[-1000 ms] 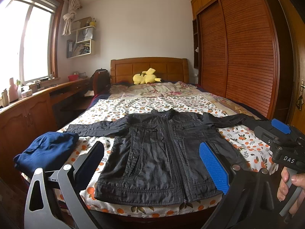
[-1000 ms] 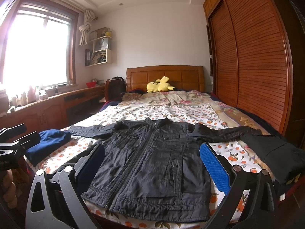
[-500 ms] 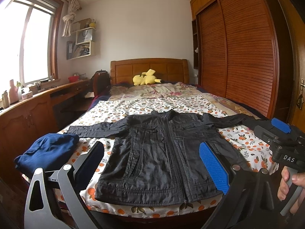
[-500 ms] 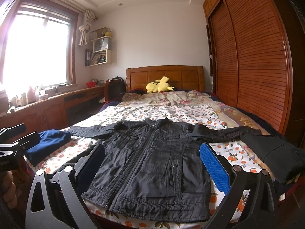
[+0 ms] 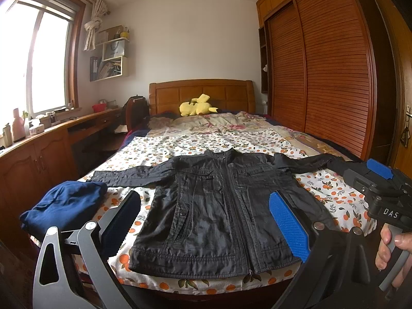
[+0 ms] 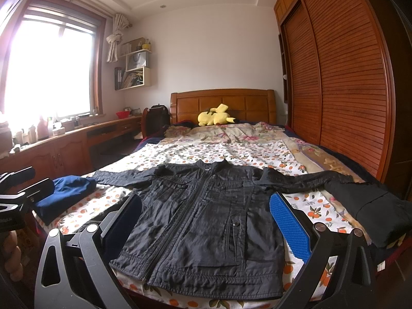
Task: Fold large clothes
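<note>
Holding both tongs spread, nothing in them: left tongs (image 5: pixel 206 229) and right tongs (image 6: pixel 206 229) hung over the bed's (image 5: pixel 257 139) foot edge. Black jacket (image 5: pixel 219 206) lay flat, zipped, sleeves out; navy garment (image 5: pixel 64 203) just beside its left sleeve.

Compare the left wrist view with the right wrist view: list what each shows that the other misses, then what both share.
Left wrist only: the right gripper and the hand holding it.

Right wrist only: a dark folded garment at the bed's right edge.

Both: the black jacket spread flat with sleeves out, the blue garment, the yellow plush toy, and open jaws.
</note>
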Tool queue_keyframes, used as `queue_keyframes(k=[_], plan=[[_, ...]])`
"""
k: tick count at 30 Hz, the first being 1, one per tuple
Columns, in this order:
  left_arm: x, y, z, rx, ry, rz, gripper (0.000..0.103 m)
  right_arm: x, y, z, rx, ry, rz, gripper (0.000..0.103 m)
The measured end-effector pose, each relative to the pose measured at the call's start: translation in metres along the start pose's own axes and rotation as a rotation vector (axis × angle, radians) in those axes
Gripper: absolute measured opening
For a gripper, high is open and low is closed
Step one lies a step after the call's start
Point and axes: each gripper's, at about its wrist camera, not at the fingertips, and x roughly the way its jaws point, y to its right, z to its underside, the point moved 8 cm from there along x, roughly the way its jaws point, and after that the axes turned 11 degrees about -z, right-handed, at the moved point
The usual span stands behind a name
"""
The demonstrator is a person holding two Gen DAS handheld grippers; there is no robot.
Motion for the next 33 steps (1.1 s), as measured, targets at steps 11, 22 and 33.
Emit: queue_keyframes(k=[11, 22, 33], plan=[[0.000, 0.004, -0.005, 0.000, 0.000, 0.000, 0.101, 0.000, 0.000, 0.001, 0.001, 0.002, -0.001, 0.097], [0.003, 0.003, -0.005, 0.001, -0.010, -0.001, 0.101, 0.002, 0.000, 0.000, 0.008, -0.013, -0.011, 0.097], [0.034, -0.004, 0.019, -0.003, -0.060, -0.008, 0.101, 0.024, 0.007, 0.014, 0.014, -0.048, -0.004, 0.097]])
